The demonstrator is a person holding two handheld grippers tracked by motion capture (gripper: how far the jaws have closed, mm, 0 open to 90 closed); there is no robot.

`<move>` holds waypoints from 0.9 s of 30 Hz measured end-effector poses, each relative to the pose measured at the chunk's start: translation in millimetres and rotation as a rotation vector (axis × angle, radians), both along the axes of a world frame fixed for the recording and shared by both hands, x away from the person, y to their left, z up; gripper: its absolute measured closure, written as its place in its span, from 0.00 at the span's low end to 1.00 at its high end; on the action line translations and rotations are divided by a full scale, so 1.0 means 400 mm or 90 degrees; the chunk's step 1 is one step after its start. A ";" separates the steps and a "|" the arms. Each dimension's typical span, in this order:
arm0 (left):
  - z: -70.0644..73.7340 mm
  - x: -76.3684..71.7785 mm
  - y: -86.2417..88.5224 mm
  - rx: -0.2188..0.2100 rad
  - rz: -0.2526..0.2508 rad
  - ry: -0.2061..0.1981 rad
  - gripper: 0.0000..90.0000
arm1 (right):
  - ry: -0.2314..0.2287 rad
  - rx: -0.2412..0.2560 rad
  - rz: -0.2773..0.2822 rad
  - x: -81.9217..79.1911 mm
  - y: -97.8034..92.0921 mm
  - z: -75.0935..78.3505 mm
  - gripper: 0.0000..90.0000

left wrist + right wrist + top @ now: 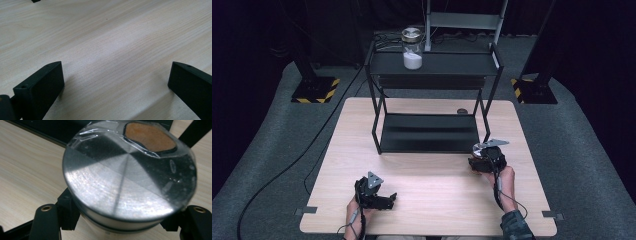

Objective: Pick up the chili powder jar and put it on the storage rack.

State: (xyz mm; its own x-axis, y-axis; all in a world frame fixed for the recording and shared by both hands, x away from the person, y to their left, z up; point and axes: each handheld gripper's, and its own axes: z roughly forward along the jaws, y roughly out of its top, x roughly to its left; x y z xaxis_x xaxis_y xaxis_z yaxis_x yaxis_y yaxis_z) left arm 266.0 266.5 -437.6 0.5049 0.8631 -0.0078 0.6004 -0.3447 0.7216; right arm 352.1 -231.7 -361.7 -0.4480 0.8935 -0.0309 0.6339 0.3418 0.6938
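Right hand-held gripper (120, 220): jaws clamped on either side of a jar (130, 182), just under its brushed metal lid; clear tape and an orange-brown patch sit on the lid's far edge.
Jar position: between the right jaws, above the tabletop (432, 200), just in front of the black shelf rack (429, 132).
Left hand-held gripper (116, 82): jaws spread wide, nothing between them, bare wood below.
Second jar (412, 49): white contents, on the rack's top shelf, well beyond both hand-held grippers.
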 end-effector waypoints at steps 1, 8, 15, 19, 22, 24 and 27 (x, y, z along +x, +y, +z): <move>0.000 0.000 0.000 0.000 0.000 0.000 0.00 | 0.004 -0.004 0.005 0.004 0.002 0.008 0.34; 0.000 0.000 0.000 0.000 0.000 0.000 0.00 | 0.036 -0.025 0.035 0.034 0.016 0.056 0.34; 0.000 0.000 0.000 0.000 0.000 0.000 0.00 | 0.060 -0.053 0.063 0.068 0.036 0.094 0.34; 0.000 0.000 0.000 0.000 0.000 0.000 0.00 | 0.068 -0.066 0.076 0.088 0.046 0.114 0.34; 0.000 0.000 0.000 0.000 0.000 0.000 0.00 | 0.072 -0.073 0.080 0.100 0.053 0.127 0.34; 0.000 0.000 0.000 0.000 0.000 0.000 0.00 | 0.073 -0.079 0.084 0.107 0.059 0.136 0.34; 0.000 0.000 0.000 0.000 0.000 0.000 0.00 | 0.075 -0.086 0.091 0.116 0.068 0.149 0.34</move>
